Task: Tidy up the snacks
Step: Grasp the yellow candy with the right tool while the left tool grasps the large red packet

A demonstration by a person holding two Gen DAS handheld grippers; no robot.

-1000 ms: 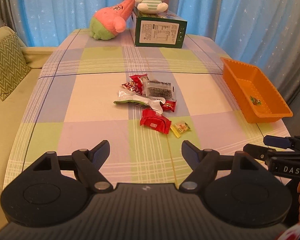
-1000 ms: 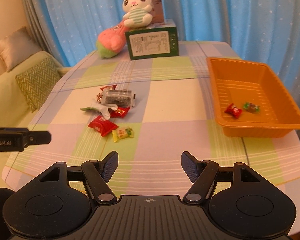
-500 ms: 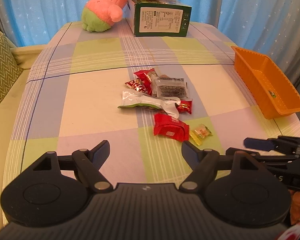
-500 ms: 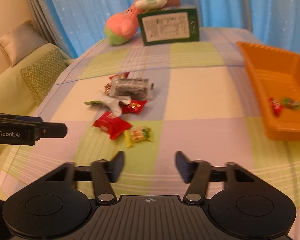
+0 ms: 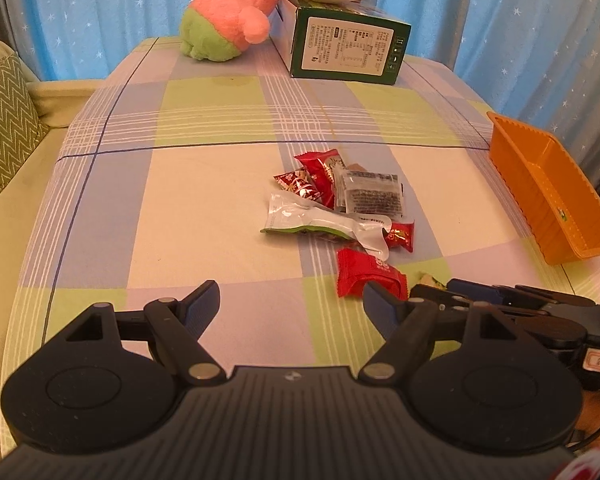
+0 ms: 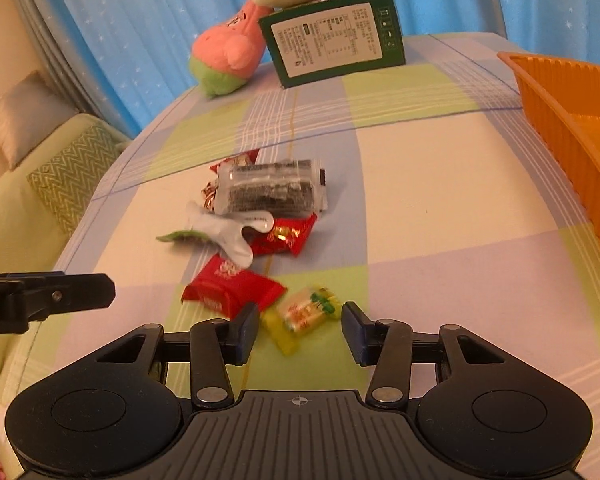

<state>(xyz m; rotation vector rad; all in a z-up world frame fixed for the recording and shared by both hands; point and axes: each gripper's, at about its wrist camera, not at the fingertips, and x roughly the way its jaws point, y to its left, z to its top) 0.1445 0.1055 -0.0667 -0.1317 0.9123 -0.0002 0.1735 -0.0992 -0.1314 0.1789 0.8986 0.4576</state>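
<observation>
A pile of snack packets lies mid-table: a dark seaweed pack (image 6: 274,192), a white-green pouch (image 5: 320,222), small red candies (image 6: 286,236), a red packet (image 6: 232,286) and a yellow candy (image 6: 302,316). My right gripper (image 6: 300,330) is open, its fingers on either side of the yellow candy, close above the cloth. My left gripper (image 5: 292,304) is open and empty, above the cloth left of the red packet (image 5: 368,274). An orange tray (image 5: 548,188) stands at the right edge, also seen in the right wrist view (image 6: 572,120).
A green box (image 5: 346,50) with a white plush on top and a pink-green plush (image 5: 228,28) stand at the table's far end. A sofa with a zigzag cushion (image 5: 4,124) is on the left. Blue curtains hang behind.
Both grippers moved forward and down toward the snack pile. The right gripper narrowed somewhat and now straddles the yellow candy. The left gripper stayed open.
</observation>
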